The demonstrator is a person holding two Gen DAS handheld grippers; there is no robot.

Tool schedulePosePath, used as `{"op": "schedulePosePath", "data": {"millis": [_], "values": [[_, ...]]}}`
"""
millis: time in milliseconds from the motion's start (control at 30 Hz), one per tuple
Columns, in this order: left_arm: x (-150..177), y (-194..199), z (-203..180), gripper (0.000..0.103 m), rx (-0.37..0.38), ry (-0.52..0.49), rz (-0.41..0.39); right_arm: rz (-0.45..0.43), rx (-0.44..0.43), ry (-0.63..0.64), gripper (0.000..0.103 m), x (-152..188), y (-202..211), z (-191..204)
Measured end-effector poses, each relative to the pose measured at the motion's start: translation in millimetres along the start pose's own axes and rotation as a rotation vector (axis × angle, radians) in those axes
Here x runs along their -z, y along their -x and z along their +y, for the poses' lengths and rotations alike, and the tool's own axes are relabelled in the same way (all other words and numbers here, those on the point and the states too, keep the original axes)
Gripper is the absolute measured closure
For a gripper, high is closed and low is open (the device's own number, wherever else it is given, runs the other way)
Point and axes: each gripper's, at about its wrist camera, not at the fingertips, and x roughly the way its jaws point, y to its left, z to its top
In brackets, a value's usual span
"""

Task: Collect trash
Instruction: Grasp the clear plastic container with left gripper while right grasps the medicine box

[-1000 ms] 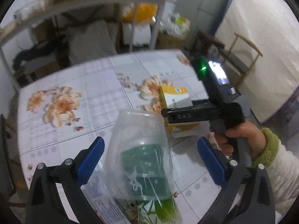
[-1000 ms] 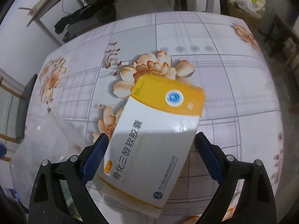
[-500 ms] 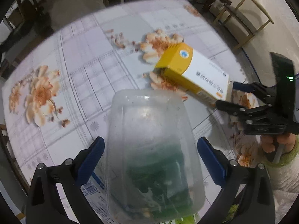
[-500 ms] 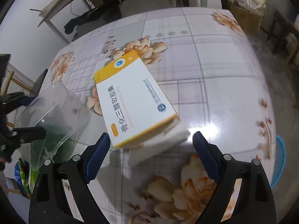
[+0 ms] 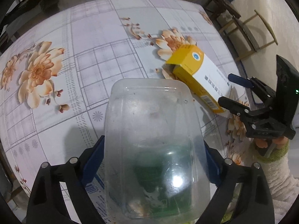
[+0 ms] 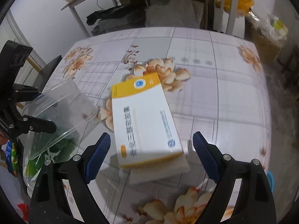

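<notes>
A clear plastic container [image 5: 153, 145] lies between the fingers of my left gripper [image 5: 153, 160], over a green wrapper [image 5: 162, 177]. The blue pads [image 5: 93, 158] touch its sides; the gripper is shut on it. It also shows in the right wrist view [image 6: 61, 110]. A yellow and white carton [image 6: 143, 119] lies on a white pad [image 6: 160, 169] on the floral table [image 6: 214, 93]. My right gripper [image 6: 151, 155] is open, its fingers to either side of the carton's near end, not touching. The carton [image 5: 201, 76] and my right gripper [image 5: 237, 91] show in the left wrist view.
A printed paper with a barcode [image 5: 93, 188] lies under my left gripper. Coloured wrappers [image 6: 11, 156] sit by the table's left edge. A chair [image 5: 243, 28] stands beyond the table's right side, shelves and boxes [image 6: 269, 31] behind it. A blue rim [image 6: 271, 181] shows low right.
My left gripper's fingers have closed in onto the clear container. My right gripper has swung around the carton, which now points away between its open fingers.
</notes>
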Motion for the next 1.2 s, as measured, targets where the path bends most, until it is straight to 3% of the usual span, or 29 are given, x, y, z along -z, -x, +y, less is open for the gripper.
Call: {"op": "schedulePosePath", "data": {"millis": [133,300,567,733,967,1033,1200], "values": [[0.6,16.4,10.8,0.014,0.020,0.042,-0.058,0.027,-0.002,-0.004,0.020,-5.1,-11.7,-1.3],[6.5,53.2,19.3,0.015,0.047,0.085,-0.192,0.034,-0.060,-0.076,0.033,-5.6,-9.4,-12.1],[40.3,105.1,-30.5,0.015,0.113,0.016,-0.392,0.027,-0.082,-0.221,0.035,30.0,11.9,-46.2],[78.3,95.5,-102.6,0.014,0.194,-0.081,-0.441,0.012,-0.018,-0.258,0.035,75.5,45.2,-60.2],[120.7,36.9,-165.2,0.014,0.253,-0.095,-0.384,0.005,0.005,-0.369,0.035,157.3,90.3,-74.5],[131.0,14.8,-176.4,0.014,0.208,-0.094,-0.367,0.000,0.005,-0.406,0.035,178.0,101.2,-75.8],[146.5,-26.5,-203.6,0.013,0.006,-0.161,-0.338,-0.004,-0.012,-0.450,0.034,206.3,112.0,-69.3]]}}
